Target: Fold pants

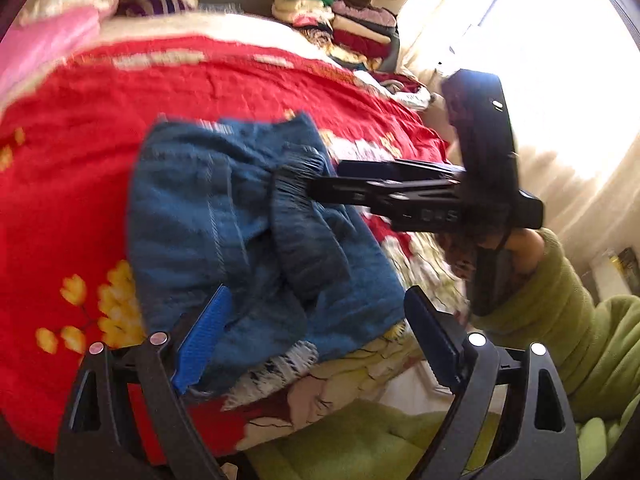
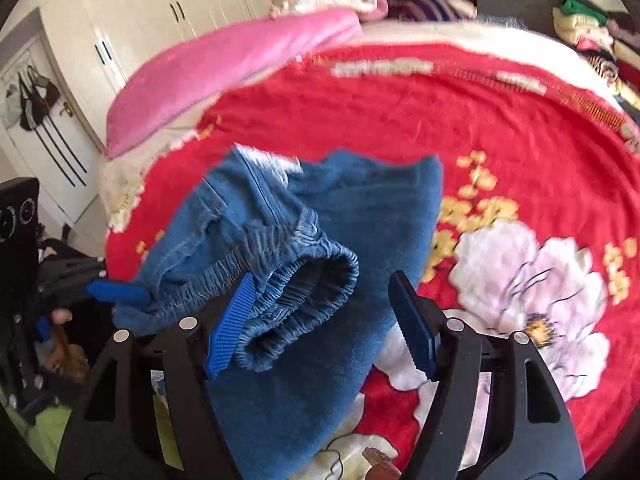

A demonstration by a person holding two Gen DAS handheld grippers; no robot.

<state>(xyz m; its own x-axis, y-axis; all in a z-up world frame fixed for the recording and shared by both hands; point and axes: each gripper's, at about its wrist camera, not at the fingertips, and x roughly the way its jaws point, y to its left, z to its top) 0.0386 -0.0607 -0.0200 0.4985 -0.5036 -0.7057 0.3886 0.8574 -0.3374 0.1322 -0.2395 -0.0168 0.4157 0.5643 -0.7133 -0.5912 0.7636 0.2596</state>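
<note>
Pants point(image 2: 320, 248), bunched at the near edge of the red bed point(image 2: 520, 120), waistband uppermost; left claw point(image 1: 316, 344) and right claw point(image 2: 320, 320) both gape empty, seemingly poised to seize the waistband.

Home bedroom, bed point(image 2: 400, 92), wardrobe point(image 2: 160, 0)

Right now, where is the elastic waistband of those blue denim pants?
The elastic waistband lies bunched atop the blue denim pants on the red floral blanket, between the open right gripper fingers.
</note>
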